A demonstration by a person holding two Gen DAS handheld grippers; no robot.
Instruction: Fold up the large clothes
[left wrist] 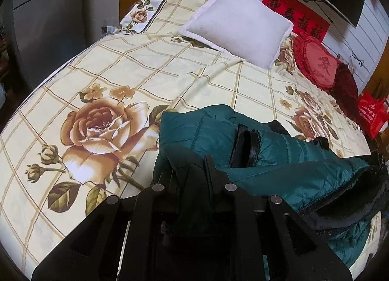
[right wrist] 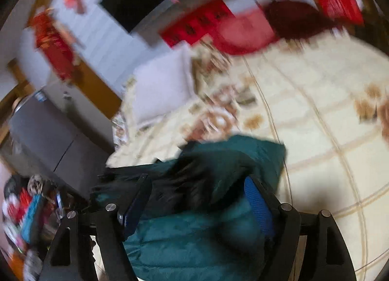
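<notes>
The big bed (left wrist: 102,67) wore a smooth sheet with squares and roses. My puffy green coat (left wrist: 279,157) lay bunched at its near edge. My left tongs (left wrist: 194,176) tilted down, pinched tight on a dark fold. My right tongs (right wrist: 197,198) stood wide apart over the coat.

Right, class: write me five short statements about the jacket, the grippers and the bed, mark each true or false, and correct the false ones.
1. The jacket is teal. True.
2. The left gripper stands wide open. False: it is shut on the jacket's dark fabric.
3. The right gripper is open. True.
4. The pillow lies on the jacket. False: it lies apart, further up the bed.
5. The bed cover is plain white. False: it is cream with checks and roses.
</notes>
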